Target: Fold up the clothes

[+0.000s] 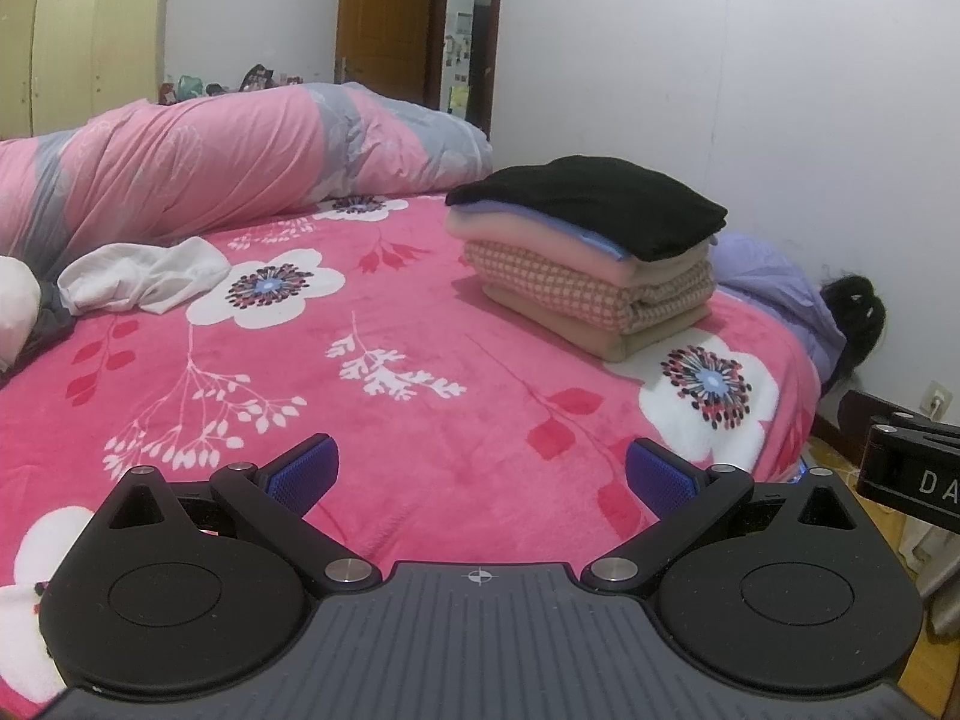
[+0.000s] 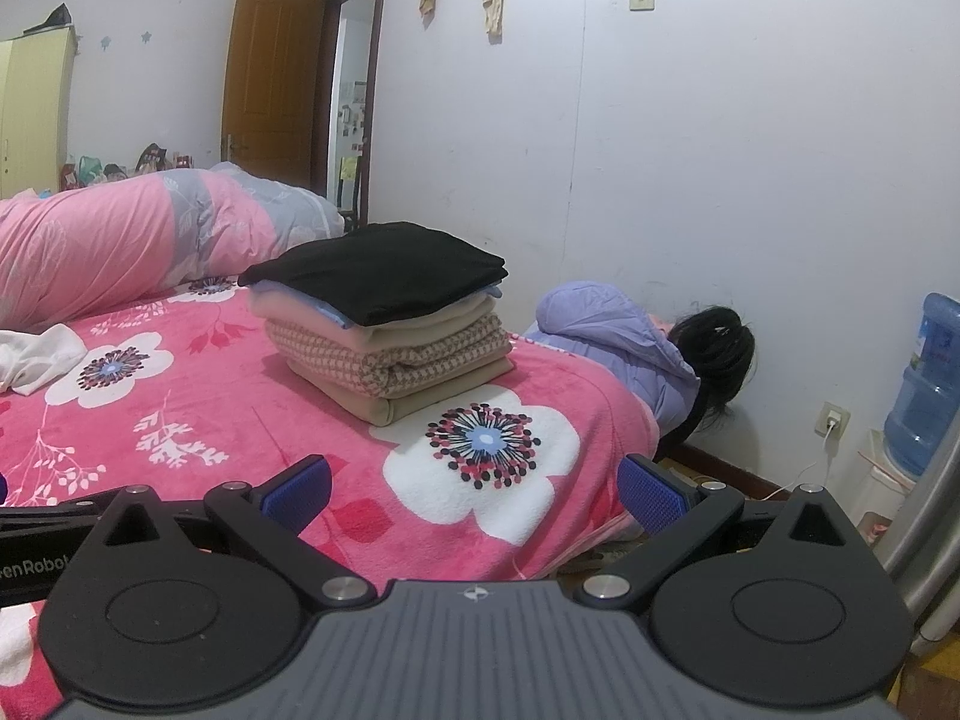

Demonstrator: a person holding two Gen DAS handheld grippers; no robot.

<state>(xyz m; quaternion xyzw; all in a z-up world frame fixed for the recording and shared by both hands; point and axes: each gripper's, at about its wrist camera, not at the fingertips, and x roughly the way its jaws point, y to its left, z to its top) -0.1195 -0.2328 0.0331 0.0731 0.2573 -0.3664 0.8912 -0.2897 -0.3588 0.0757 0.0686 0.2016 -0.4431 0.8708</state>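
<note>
A stack of folded clothes with a black garment on top sits on the pink floral bed, toward its far right side; it also shows in the right wrist view. A crumpled white garment lies unfolded at the left, also seen at the left edge of the right wrist view. My left gripper is open and empty, low over the bed's near part. My right gripper is open and empty, near the bed's right front edge.
A rolled pink and grey quilt lies along the far side of the bed. A person in a lilac jacket crouches by the wall at the right. A water bottle stands at far right. The other gripper's body shows at the right.
</note>
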